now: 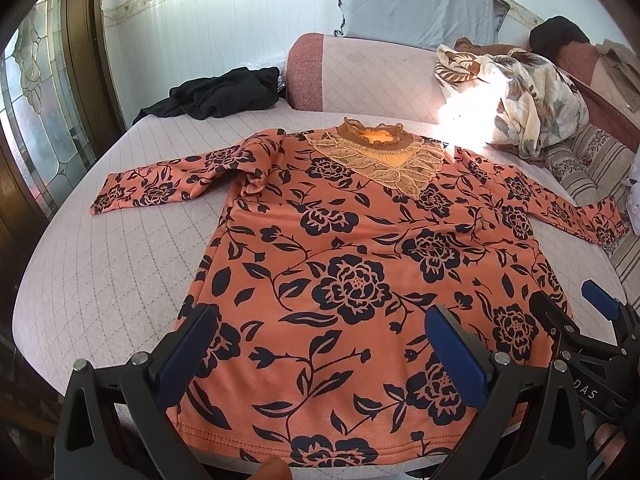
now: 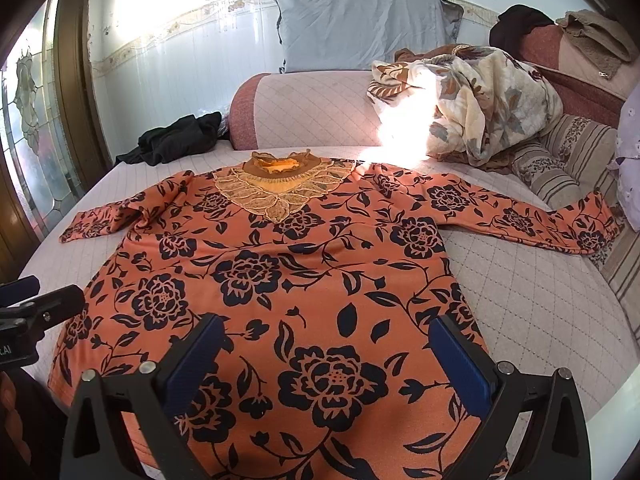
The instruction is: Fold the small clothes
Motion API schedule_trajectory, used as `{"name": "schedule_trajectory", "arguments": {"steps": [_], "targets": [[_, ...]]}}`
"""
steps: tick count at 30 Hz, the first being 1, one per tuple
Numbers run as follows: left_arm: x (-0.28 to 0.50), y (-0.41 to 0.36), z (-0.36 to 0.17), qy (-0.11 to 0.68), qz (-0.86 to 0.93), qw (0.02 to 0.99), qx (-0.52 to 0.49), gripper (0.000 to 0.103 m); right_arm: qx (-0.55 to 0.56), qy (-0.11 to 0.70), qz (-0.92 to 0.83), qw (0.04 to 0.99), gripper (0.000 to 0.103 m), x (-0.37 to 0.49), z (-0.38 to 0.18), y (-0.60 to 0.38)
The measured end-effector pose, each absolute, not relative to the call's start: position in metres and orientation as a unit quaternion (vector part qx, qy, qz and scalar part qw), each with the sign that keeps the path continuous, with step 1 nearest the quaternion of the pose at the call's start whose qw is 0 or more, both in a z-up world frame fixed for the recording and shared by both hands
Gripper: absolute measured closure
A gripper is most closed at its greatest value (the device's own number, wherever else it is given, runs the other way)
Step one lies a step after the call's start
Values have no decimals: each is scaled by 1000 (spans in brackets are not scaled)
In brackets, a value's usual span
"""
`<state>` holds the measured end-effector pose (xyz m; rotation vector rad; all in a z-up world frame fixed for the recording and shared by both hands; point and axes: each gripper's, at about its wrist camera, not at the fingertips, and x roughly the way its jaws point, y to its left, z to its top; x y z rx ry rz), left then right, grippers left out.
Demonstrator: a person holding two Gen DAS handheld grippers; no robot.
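Observation:
An orange top with a dark flower print (image 1: 352, 264) (image 2: 280, 280) lies flat and face up on the quilted bed, lace collar (image 1: 376, 148) (image 2: 276, 184) at the far end and both sleeves spread sideways. My left gripper (image 1: 320, 344) hovers open over the hem's left half with nothing between its blue pads. My right gripper (image 2: 324, 356) is open over the hem's right half, also holding nothing. The right gripper (image 1: 576, 308) also shows at the right edge of the left wrist view, and the left gripper (image 2: 36, 300) at the left edge of the right wrist view.
A black garment (image 1: 224, 94) (image 2: 176, 136) lies at the far left of the bed (image 1: 100, 264) (image 2: 540, 304). A crumpled floral blanket (image 1: 520, 96) (image 2: 480, 108) sits at the far right against a pink bolster (image 1: 360, 76). A blue pillow (image 2: 360, 28) leans on the wall. A striped cushion (image 2: 560, 160) borders the right side.

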<state>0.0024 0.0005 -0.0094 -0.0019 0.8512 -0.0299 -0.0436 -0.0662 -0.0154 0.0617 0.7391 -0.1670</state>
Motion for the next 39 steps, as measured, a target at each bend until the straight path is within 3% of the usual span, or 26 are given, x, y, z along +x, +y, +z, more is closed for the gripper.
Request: {"name": "schedule_trajectory", "arguments": {"steps": [39], "targets": [[3,-1,-9,414,-15,910,-1,0,24,353,-83,932,0,-44,-13,-66]]}}
